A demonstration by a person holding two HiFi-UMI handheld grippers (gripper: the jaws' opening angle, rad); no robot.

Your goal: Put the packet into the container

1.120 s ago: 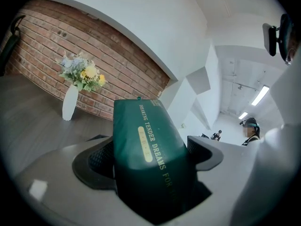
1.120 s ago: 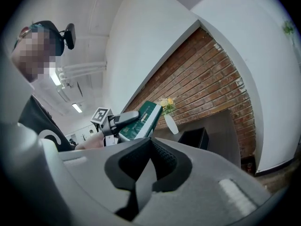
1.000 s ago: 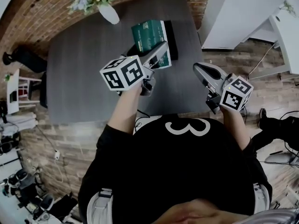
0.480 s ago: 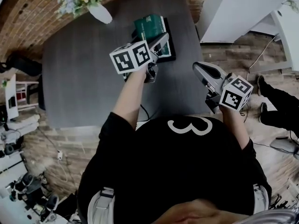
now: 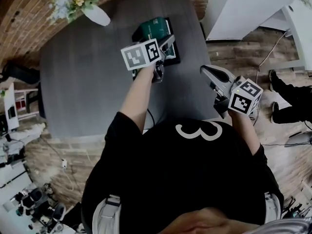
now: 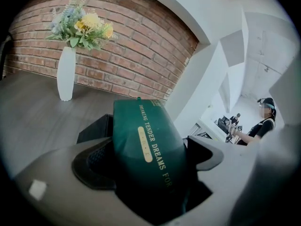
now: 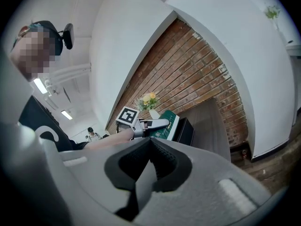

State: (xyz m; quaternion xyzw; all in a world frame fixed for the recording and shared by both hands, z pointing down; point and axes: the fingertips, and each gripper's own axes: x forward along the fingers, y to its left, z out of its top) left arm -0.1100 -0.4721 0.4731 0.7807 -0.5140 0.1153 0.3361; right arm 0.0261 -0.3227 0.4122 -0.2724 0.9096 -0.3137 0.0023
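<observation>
A dark green packet [image 5: 152,28] with gold print is held over the black container [image 5: 176,51] at the far side of the grey table [image 5: 83,77]. My left gripper [image 5: 167,41] is shut on the packet's near end. In the left gripper view the packet [image 6: 149,135] fills the gap between the jaws, and the container's black wall [image 6: 94,129] shows just behind it. My right gripper [image 5: 205,72] hangs shut and empty off the table's right edge. From the right gripper view, the left gripper [image 7: 155,123], the packet [image 7: 168,120] and the container [image 7: 186,131] lie ahead.
A white vase [image 5: 96,14] with yellow and pale flowers stands at the table's far left; it shows as the vase [image 6: 66,74] in the left gripper view. A brick wall [image 6: 131,41] runs behind the table. White furniture [image 5: 253,9] stands to the right.
My left gripper has carried the packet forward, farther over the container. The right gripper has stayed where it was.
</observation>
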